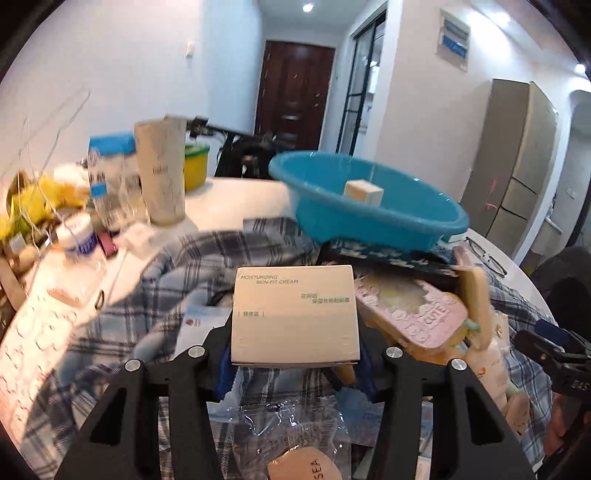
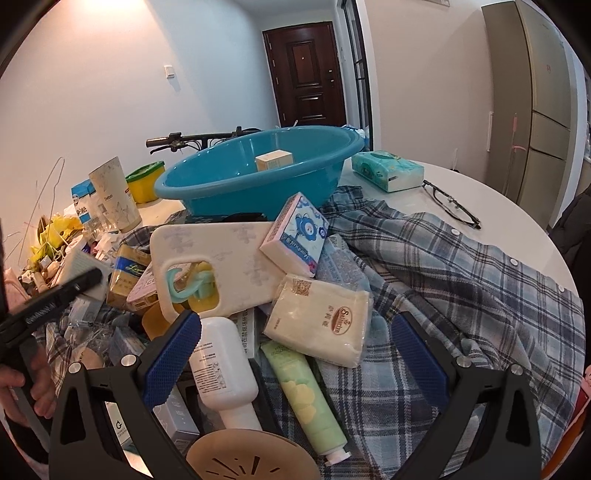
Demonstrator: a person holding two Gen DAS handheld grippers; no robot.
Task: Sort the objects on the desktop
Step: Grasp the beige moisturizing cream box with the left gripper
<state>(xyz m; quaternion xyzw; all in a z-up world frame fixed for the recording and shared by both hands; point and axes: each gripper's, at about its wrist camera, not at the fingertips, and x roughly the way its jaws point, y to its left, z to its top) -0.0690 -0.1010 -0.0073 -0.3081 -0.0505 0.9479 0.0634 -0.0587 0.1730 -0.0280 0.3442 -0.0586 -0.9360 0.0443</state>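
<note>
Left gripper point(image 1: 295, 360), clamping the cream box point(image 1: 295, 314), should carry it level over the blue basin point(image 1: 369, 214) near the desk's far edge while the right gripper point(image 2: 295, 347) waits wide open.

A lived-in home: behind the cluttered white desk point(image 2: 461, 192) a hallway leads to a dark wooden entrance door point(image 2: 308, 74), with a tall fridge point(image 2: 535, 92) right of it.

walls: white around me | door point(image 2: 304, 74): dark wood, far end | cabinet point(image 2: 535, 92): tall, beige, right | ceiling light point(image 1: 307, 7): on
</note>
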